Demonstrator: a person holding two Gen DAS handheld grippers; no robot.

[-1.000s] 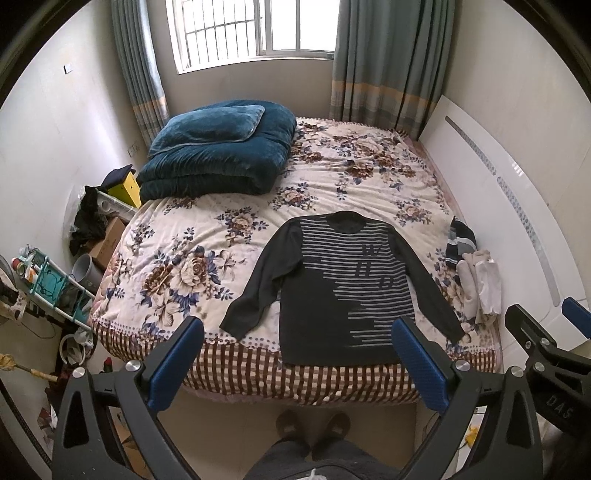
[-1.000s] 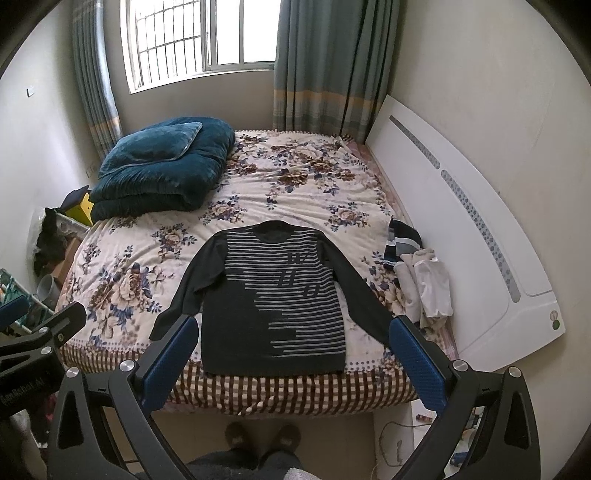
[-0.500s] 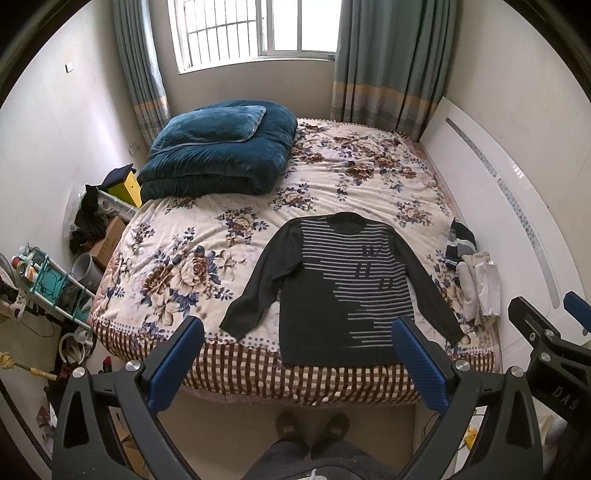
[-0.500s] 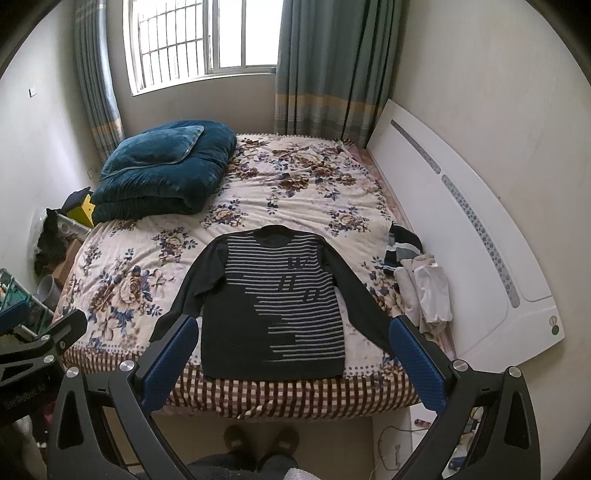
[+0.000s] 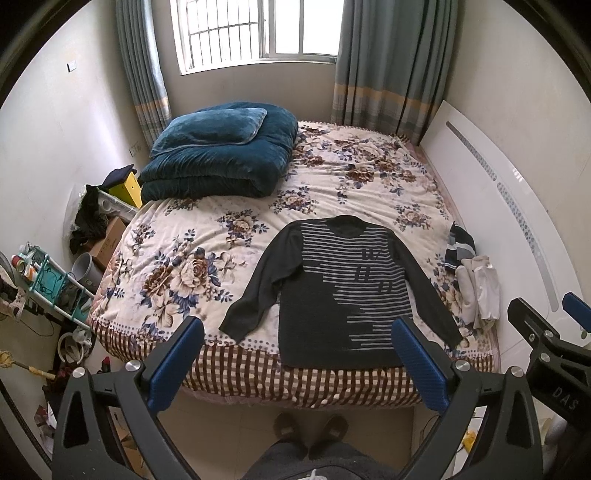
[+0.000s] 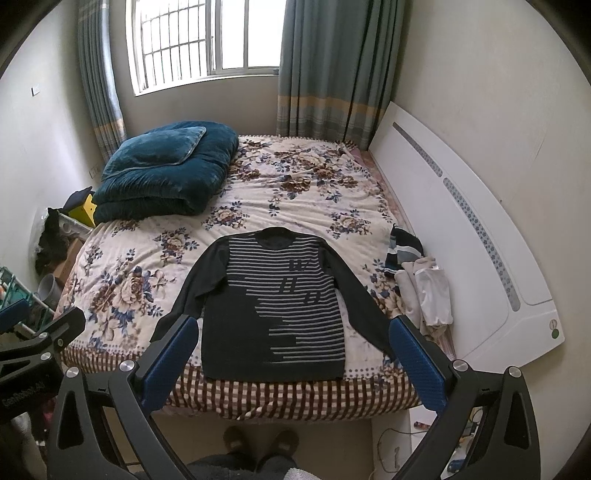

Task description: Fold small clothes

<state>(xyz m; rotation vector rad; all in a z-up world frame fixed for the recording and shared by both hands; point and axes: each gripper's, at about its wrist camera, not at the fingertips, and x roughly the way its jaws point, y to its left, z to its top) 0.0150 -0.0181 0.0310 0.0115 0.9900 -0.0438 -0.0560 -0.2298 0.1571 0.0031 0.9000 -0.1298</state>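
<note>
A dark sweater (image 5: 343,291) with pale stripes lies flat, front up, on the near part of a bed (image 5: 207,266) covered by a flowered spread, its collar toward the far side and its hem at the near edge where the checked border hangs down. Both sleeves are spread out and angled toward the near corners. At the far left of the bed sits a folded blue quilt (image 5: 218,162) with a pillow (image 5: 210,127) of the same colour on top. Near the right edge of the bed, well apart from the sweater's body but close to its right sleeve, lies a small heap of clothes (image 6: 421,284), striped dark ones farther away and pale ones nearer. A white headboard (image 6: 461,236) leans along the right wall. On the floor to the left are a green rack (image 5: 55,280), a cardboard box (image 5: 110,236) and other clutter. Curtains (image 5: 388,62) frame a barred window (image 5: 251,29) on the far wall. The person's feet (image 6: 258,439) stand on the floor just in front of the bed.

The left gripper (image 5: 295,362) hangs above the near edge of the bed with its blue fingers (image 5: 175,363) spread wide, holding and touching nothing. The right gripper (image 6: 291,362) is likewise spread wide and empty, above the sweater's hem without contact.
</note>
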